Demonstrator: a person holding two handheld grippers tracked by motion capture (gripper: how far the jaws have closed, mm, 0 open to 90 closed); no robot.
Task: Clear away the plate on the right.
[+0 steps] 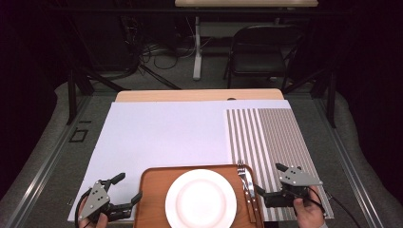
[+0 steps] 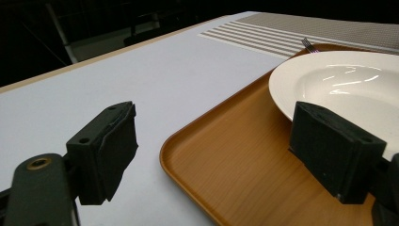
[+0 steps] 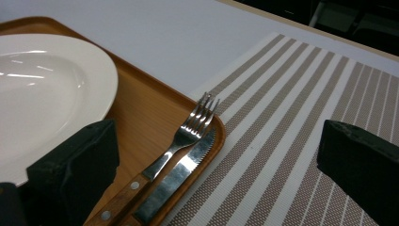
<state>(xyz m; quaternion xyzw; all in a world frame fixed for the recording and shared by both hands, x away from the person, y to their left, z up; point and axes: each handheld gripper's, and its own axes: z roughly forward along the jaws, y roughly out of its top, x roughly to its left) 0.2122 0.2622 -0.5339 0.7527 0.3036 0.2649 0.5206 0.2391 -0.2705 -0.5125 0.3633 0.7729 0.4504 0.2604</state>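
Right tongs: I have my right tongs (image 1: 272,179) released, jaws spread wide with nothing between them, lying low over the striped placemat (image 1: 275,142) just right of the tray (image 1: 151,199).
Right hand: my right hand (image 1: 309,211) comes in from the bottom edge, tongs pointing up the table and slightly left, toward the cutlery.
Left tongs: my left tongs (image 1: 129,187) are released too; one jaw sits over the tray's left rim, the other over the white sheet (image 1: 161,133).
Left hand: my left hand (image 1: 92,219) grips from below, tongs angled toward the tray.
Fork and knife: the fork (image 3: 188,134) and the knife (image 3: 181,174) lie side by side, touching, along the tray's right edge, wooden handles toward me.
Plate: a white plate (image 1: 200,198) rests in the tray's middle.
Table: the table (image 1: 195,95) shows a wooden far edge.
Writing: I can read none.
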